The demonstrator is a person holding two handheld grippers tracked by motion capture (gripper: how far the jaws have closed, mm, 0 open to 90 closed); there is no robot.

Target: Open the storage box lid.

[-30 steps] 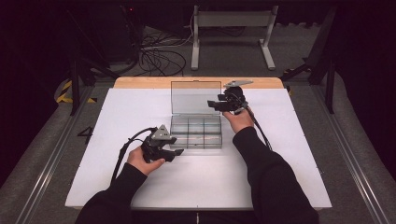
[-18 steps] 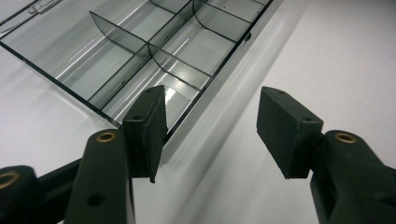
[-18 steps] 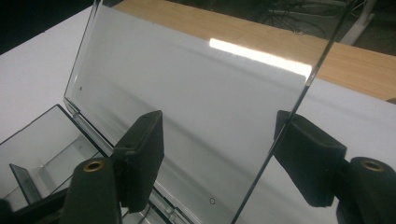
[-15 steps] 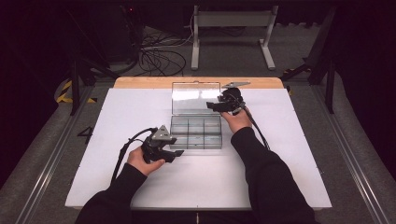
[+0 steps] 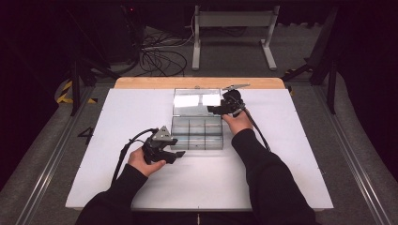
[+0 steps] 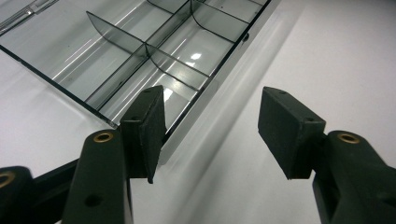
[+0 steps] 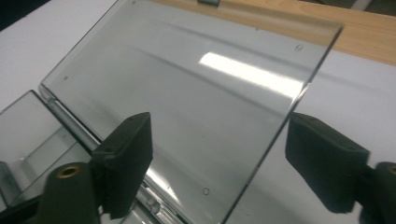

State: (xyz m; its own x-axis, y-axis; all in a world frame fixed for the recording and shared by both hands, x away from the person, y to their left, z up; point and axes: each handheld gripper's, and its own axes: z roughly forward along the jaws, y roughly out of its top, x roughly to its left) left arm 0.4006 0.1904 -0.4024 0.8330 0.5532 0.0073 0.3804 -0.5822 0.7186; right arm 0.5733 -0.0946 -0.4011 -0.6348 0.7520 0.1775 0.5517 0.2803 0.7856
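White tabletop (image 5: 291, 154) | clear divided box (image 5: 197, 133), lid (image 5: 196, 100) open | cables (image 5: 159, 56) behind

White-topped table (image 5: 117, 140) with wooden far edge, clear compartment box (image 5: 197, 133) lying on it, lid open

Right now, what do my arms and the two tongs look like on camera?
Both arms wear black long sleeves. Each hand carries black tongs: the left tongs and right tongs end in flat, blocky matte pads on arms with brass-coloured rivets. A grey three-cornered plate tops the left one, and a black cable trails from it.
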